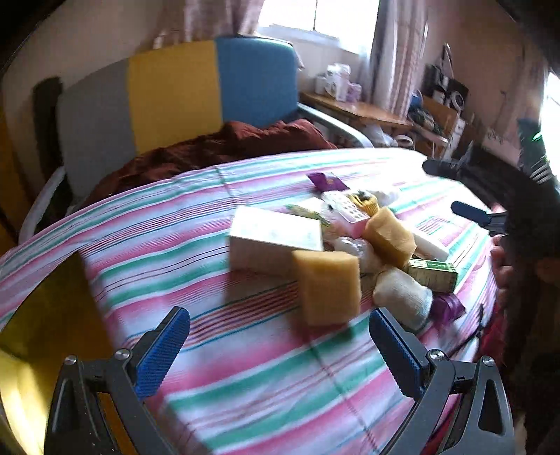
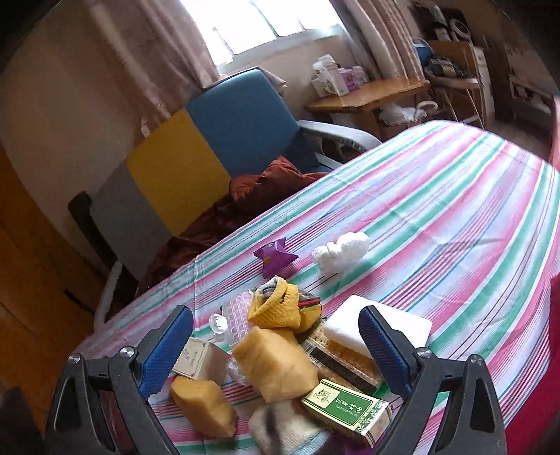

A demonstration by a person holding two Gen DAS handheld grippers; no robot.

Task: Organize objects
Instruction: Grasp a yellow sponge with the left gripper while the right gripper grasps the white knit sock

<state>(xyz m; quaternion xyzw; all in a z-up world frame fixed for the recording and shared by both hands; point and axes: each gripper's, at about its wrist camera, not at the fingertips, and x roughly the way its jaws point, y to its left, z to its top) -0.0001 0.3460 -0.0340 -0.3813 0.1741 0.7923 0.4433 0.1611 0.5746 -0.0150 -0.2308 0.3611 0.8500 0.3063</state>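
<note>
Location: a lived-in room of a private home, with bedroom or sitting-room furnishing. Evidence: a striped pink, green and white cloth [image 2: 455, 196] covers the main surface. Behind it stands an upholstered seat [image 1: 175, 94] with grey, yellow and blue back panels; a dark red blanket [image 1: 217, 147] lies crumpled on it. Patterned curtains [image 2: 381, 38] flank a bright window [image 2: 266, 21]. A wooden side table [image 2: 367, 94] beneath it carries tissue packs [image 2: 332, 78]. Cluttered shelving [image 1: 444, 105] fills the far corner.
</note>
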